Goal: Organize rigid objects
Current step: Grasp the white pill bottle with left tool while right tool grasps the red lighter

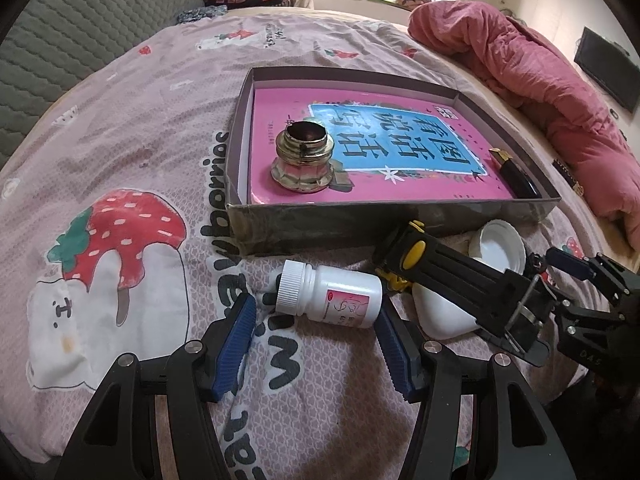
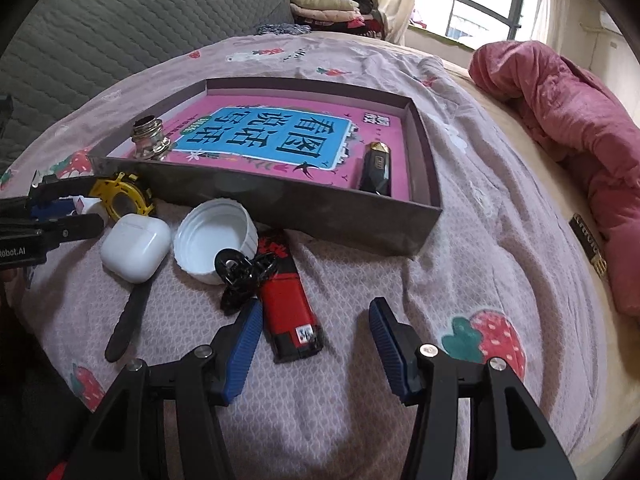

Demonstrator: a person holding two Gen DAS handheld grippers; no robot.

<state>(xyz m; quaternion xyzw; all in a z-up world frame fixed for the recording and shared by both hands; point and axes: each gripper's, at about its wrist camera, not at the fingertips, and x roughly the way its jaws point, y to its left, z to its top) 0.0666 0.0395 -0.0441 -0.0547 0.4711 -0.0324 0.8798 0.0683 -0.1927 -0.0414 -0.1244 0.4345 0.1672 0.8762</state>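
A white pill bottle (image 1: pixel 330 294) lies on its side on the bedspread. It rests between the tips of my open left gripper (image 1: pixel 316 312), and the pads do not press it. A red lighter (image 2: pixel 288 300) lies flat between the fingers of my open right gripper (image 2: pixel 316 320), close to the left pad. A black chain clip (image 2: pixel 240 276), a white cap (image 2: pixel 216 240) and a white earbud case (image 2: pixel 136 246) lie just beyond it. The grey box (image 2: pixel 300 208) holds a pink book (image 1: pixel 360 148), a metal-topped glass jar (image 1: pixel 302 160) and a black-and-gold tube (image 2: pixel 376 168).
A black-and-yellow tool (image 1: pixel 440 276) lies between the bottle and the white cap, in front of the box. A bunched pink quilt (image 2: pixel 568 128) fills the right side of the bed. The grey padded headboard (image 1: pixel 80 32) stands at the back left.
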